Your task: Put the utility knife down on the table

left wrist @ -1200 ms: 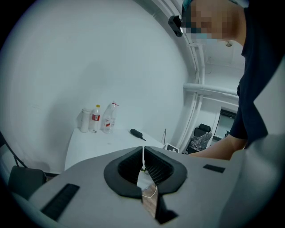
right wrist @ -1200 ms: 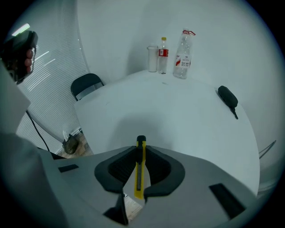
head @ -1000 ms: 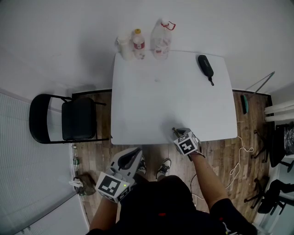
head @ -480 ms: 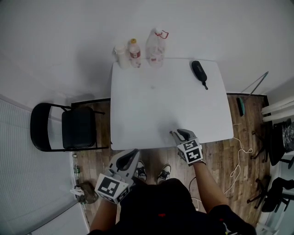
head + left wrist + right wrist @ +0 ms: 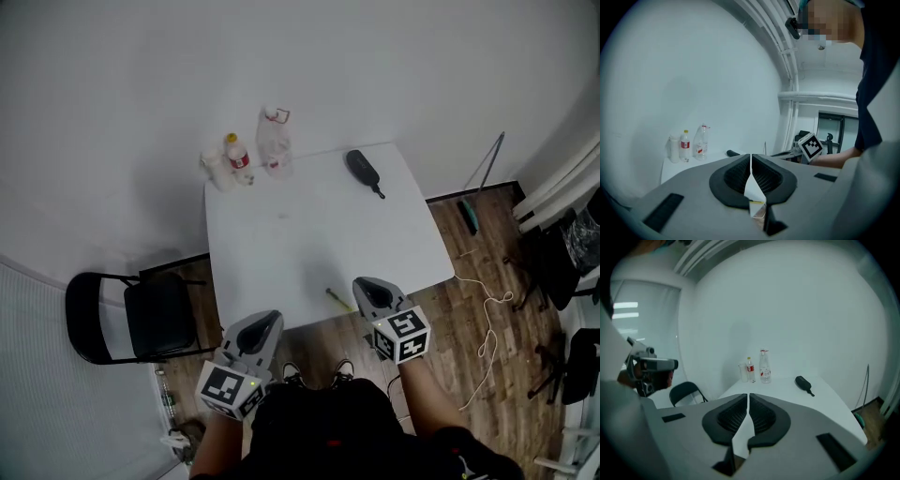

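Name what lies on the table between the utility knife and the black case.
Nothing: the head view shows only bare white table between the utility knife and the black case.

light: bright, even | shadows: soft | edges: fisheye-bent, dark vignette

1. The utility knife (image 5: pixel 339 300) is out of my right gripper (image 5: pixel 364 282) and now lies on the table (image 5: pixel 309 225), near its front edge.
2. My right gripper has drawn back just beside the knife, its jaws together on nothing.
3. My head view has swung, so the table shows turned.
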Demonstrator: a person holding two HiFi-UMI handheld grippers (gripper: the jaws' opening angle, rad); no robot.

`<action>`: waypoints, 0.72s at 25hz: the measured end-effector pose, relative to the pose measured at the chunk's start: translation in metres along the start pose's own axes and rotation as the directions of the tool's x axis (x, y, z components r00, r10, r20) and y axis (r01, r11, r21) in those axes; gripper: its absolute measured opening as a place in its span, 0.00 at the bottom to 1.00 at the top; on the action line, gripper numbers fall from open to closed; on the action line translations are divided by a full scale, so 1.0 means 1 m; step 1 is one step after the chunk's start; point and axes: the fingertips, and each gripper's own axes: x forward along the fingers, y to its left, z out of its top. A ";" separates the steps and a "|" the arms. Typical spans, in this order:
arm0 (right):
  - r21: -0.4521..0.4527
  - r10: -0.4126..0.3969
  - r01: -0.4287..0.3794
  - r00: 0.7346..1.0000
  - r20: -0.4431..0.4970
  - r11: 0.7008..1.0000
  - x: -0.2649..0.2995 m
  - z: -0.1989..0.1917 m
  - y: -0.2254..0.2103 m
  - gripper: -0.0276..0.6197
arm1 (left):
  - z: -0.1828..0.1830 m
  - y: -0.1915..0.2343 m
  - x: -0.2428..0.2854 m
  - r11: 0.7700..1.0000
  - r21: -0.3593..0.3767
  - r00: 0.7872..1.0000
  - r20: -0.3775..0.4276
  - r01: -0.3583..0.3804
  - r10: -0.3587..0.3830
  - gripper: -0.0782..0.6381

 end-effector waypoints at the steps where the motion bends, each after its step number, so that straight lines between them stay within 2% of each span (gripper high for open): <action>1: 0.027 -0.014 0.013 1.000 0.020 1.000 -0.010 0.006 -0.005 0.09 | 0.006 -0.004 0.004 1.000 0.014 1.000 0.011 0.017 -0.017 0.15; 6: -0.053 -0.114 0.119 0.990 0.087 0.991 -0.063 0.026 -0.016 0.08 | 0.032 -0.020 0.013 0.996 0.070 0.996 0.066 0.061 -0.065 0.15; 9: -0.051 -0.136 0.146 0.979 0.154 0.988 -0.090 0.042 -0.017 0.08 | 0.040 -0.022 0.016 0.994 0.088 0.994 0.081 0.065 -0.072 0.15; 14: -0.082 -0.128 0.161 0.941 0.314 0.984 -0.123 0.085 -0.003 0.08 | 0.048 -0.022 0.020 0.993 0.096 0.992 0.096 0.074 -0.083 0.15; 18: -0.098 -0.106 0.149 0.930 0.353 0.984 -0.133 0.097 0.005 0.08 | 0.054 -0.030 0.022 0.990 0.110 0.989 0.104 0.090 -0.101 0.15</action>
